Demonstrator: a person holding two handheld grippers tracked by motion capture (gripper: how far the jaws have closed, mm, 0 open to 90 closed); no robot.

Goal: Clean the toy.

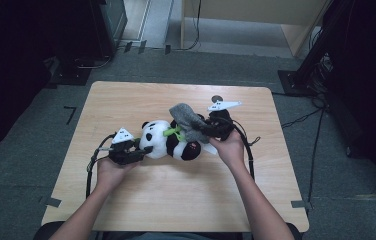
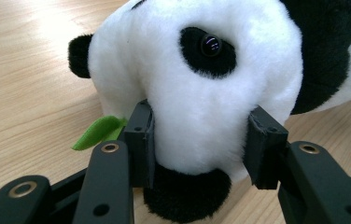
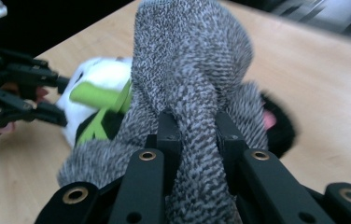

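High view is showing you bracing the panda (image 1: 168, 140) mid-table, its head squeezed between your left gripper (image 1: 143, 150)'s half-open jaws. Your right gripper (image 1: 207, 127) is pinching the grey sock (image 1: 186, 117) tight; dressing is barely beginning, the sock lying bunched over the body.

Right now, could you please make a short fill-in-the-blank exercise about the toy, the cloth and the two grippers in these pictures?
1. The left gripper holds the plush panda by its ____.
2. The right gripper is shut on a knitted cloth whose colour is ____.
3. The panda lies on a table made of ____.
4. The felt leaf beside the panda's head is ____ in colour.

Missing words: head; grey; wood; green
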